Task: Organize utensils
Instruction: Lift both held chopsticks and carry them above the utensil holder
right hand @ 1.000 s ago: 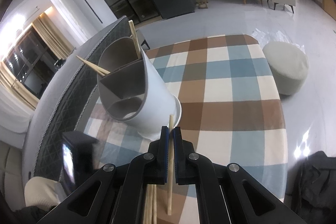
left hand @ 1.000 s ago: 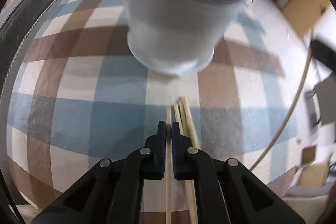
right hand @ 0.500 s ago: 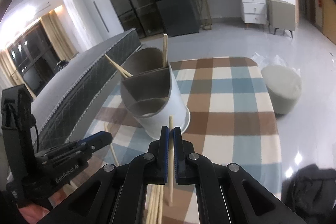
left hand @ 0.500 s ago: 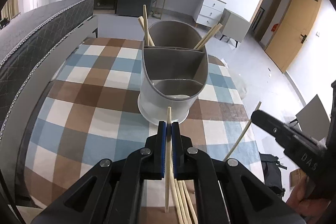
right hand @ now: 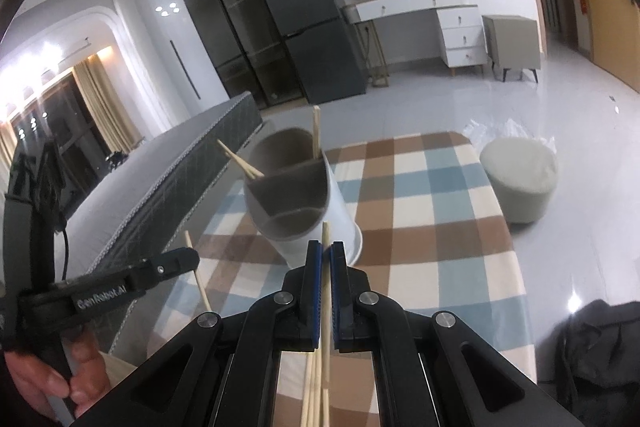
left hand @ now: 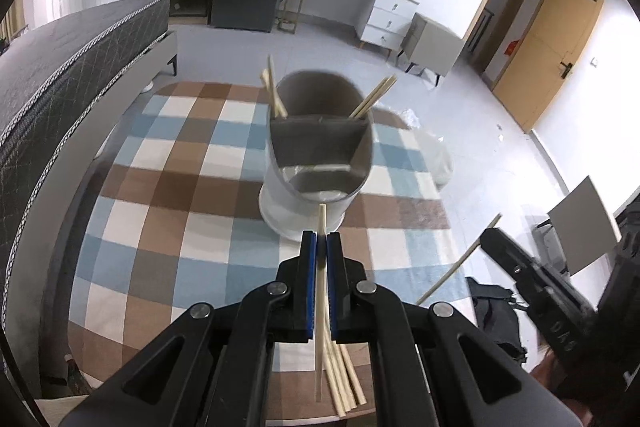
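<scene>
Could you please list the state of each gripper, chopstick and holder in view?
Left gripper: shut on one chopstick.
Right gripper: shut on another chopstick.
Utensil holder: upright on the checked tablecloth, chopsticks only in its far compartment.
Loose chopsticks: lying on the table's near edge.

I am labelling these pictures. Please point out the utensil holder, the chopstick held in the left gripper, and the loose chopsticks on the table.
utensil holder (left hand: 320, 163), left wrist view, on its inner divider wall.
held chopstick (left hand: 321, 223), left wrist view, on the tip above the jaws.
loose chopsticks (left hand: 346, 383), left wrist view, on the bundle's middle.
</scene>
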{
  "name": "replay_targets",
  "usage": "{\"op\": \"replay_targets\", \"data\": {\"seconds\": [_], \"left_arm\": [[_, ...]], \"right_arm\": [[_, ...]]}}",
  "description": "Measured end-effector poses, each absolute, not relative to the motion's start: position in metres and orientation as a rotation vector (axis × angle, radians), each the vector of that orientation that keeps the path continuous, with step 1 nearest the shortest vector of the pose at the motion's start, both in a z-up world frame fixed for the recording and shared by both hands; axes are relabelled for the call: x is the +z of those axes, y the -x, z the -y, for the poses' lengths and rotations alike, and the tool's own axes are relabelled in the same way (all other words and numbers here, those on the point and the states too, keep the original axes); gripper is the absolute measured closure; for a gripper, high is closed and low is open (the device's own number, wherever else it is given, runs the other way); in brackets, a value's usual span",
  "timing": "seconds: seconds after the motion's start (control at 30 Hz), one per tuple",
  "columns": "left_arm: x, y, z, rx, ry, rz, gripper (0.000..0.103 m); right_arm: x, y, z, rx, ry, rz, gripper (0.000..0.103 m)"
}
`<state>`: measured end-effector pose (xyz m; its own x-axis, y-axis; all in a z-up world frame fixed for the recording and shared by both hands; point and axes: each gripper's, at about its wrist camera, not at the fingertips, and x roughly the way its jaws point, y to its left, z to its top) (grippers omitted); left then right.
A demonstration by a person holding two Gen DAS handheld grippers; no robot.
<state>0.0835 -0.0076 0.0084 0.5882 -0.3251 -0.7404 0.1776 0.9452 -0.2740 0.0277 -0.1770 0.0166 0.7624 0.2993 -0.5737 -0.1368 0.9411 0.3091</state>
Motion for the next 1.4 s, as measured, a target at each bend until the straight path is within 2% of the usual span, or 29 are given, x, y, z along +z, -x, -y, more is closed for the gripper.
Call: {"op": "replay_targets", "data": {"seconds": [0.43,0.8,1.07,1.4], "left_arm": [[0.095,-0.112,-0.011,-0.312,0.290,-0.673,0.102],[0.125,-0.166,-0.027,-0.286,0.341,-0.533,0.102],[0.109,-0.212,-0.039,-0.262,0.368,-0.487,0.102],[0.076,-0.223,-0.041,-0.245,0.403,-0.465,0.102]], "right_arm": [[0.100,-0.054,0.166,0.321,-0.177,-0.540,0.100],[0.160,-0.117,0.150,0.390,-0.113,-0.428,0.100],[0.161,-0.164,0.128,0.426,-0.071,-0.412,0.100],[0.122,-0.197,0.103,0.442,0.021,-0.478,0.100]]}}
